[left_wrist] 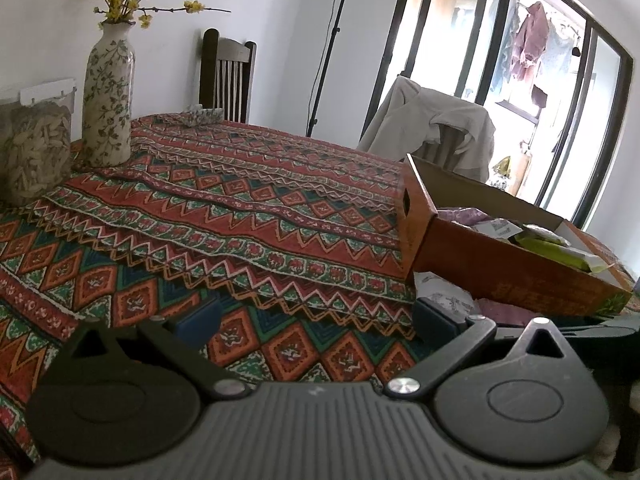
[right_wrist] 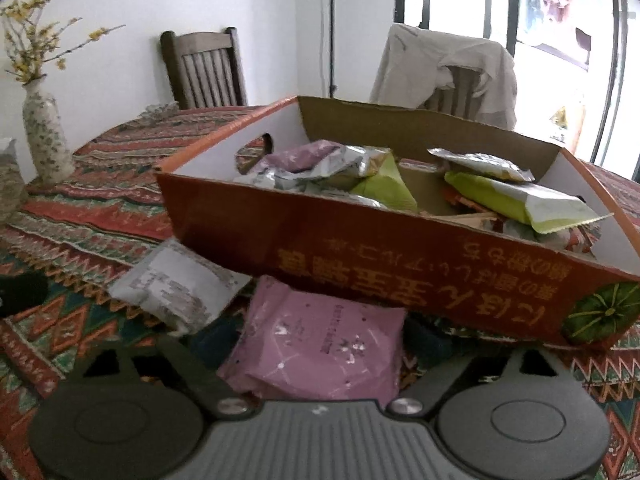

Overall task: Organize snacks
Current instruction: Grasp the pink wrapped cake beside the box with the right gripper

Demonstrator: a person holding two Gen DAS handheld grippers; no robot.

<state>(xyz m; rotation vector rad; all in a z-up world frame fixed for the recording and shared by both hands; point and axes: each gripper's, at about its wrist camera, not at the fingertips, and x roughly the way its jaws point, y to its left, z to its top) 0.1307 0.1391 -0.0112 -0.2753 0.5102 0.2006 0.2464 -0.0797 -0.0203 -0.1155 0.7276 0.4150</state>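
An orange cardboard box (right_wrist: 360, 256) with several green, silver and purple snack packets inside rests tilted on the patterned tablecloth (right_wrist: 100, 208). A pink snack packet (right_wrist: 320, 360) lies flat in front of it, its far end under the box. My right gripper (right_wrist: 320, 336) straddles this packet, open, with a pad close to each side. A grey-white packet (right_wrist: 180, 288) lies to its left. My left gripper (left_wrist: 316, 316) hovers open over bare cloth, left of the box (left_wrist: 500, 264), with nothing between its fingers.
A flowered vase (left_wrist: 108, 100) with yellow twigs and a clear jar (left_wrist: 32, 144) of pale snacks stand at the far left. A wooden chair (left_wrist: 228, 76) and a chair draped with a beige jacket (left_wrist: 436, 120) border the table's far side, with glass doors behind.
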